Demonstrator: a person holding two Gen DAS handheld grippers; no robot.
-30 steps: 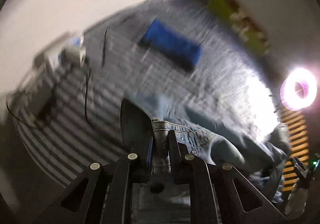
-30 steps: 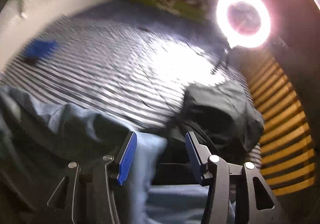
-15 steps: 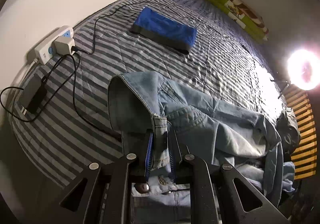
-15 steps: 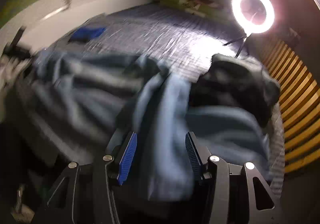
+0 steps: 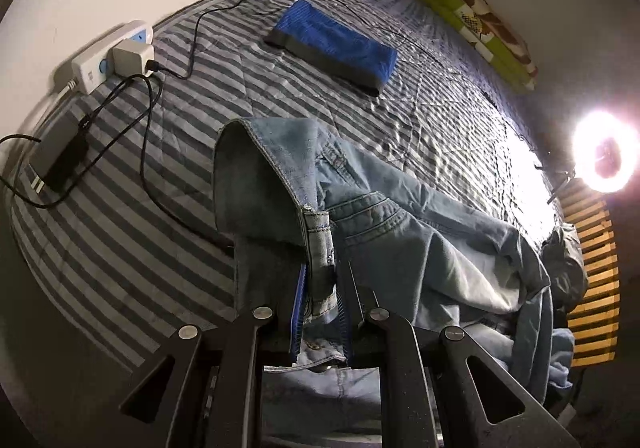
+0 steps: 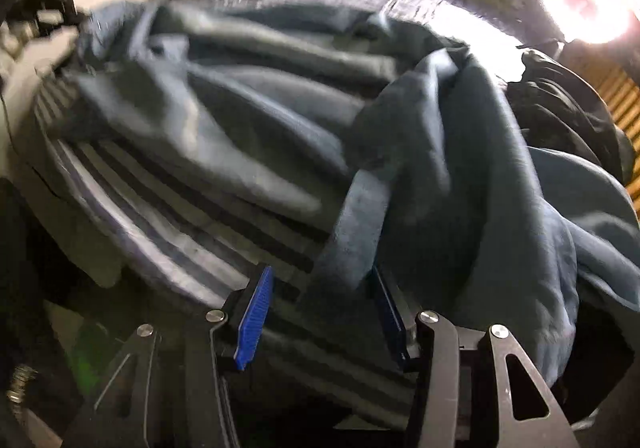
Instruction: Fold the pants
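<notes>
Light-blue jeans [image 5: 400, 232] sprawl across a striped bed [image 5: 160, 208] — the left tongs [image 5: 320, 312] clenched on the waistband. The right tongs [image 6: 320, 312] stand released over a rumpled fold of denim, pads apart. A folded blue cloth [image 5: 336, 44] lies well beyond.

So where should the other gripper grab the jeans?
Probably the waistband, further along from where the left gripper already pinches it. That edge is thick, stitched and stands up off the striped bed cover, so the right gripper, open now, could come down from above.
</notes>
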